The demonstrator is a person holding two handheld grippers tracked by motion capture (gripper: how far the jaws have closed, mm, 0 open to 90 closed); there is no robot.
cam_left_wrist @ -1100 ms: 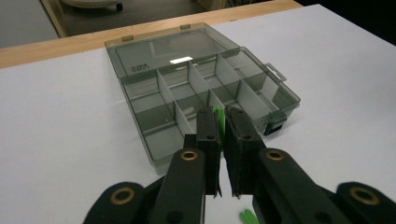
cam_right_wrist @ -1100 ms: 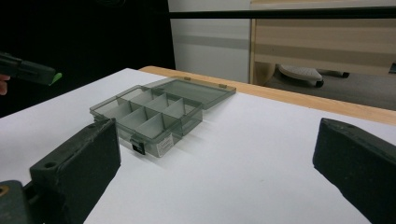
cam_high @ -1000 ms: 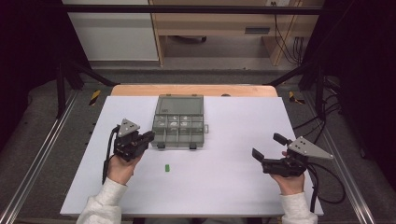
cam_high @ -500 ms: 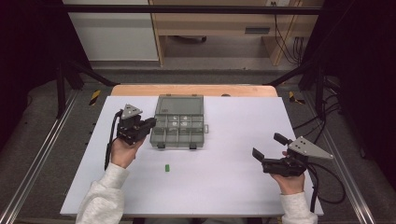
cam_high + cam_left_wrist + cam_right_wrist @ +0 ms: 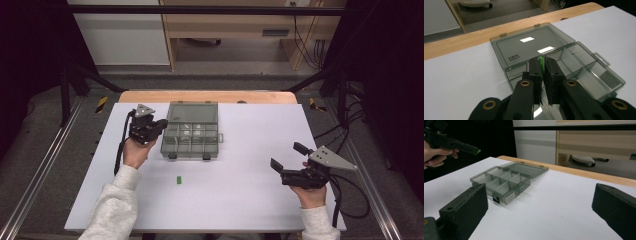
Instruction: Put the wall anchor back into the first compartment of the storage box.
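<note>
left gripper point(image 5: 159, 125): held up at the left edge of the organizer box, its jaws nearly together and clamped on a green piece point(image 5: 540, 65); in the left gripper view the piece stands upright in the narrow gap between the two black jaws, its top poking just above their tips.
green piece, other view: in the right gripper view it shows as a bright green tip point(image 5: 477, 151) at the end of the left gripper, above and apart from the box.
organizer box point(image 5: 191, 136): grey, clear plastic, lid laid open flat on the far side; directly under and ahead of the left jaws, its divided compartments just past the jaw tips.
compartment under the jaws: cannot tell which one the piece hangs over.
second green piece point(image 5: 178, 179): lies loose on the counter, nearer the person than the box, between the two grippers and well apart from both sets of jaws.
right gripper point(image 5: 285, 161): jaws spread wide with nothing between them, hovering low near the right side of the counter, well apart from the box.
counter point(image 5: 250, 195): white surface carrying the box.
</note>
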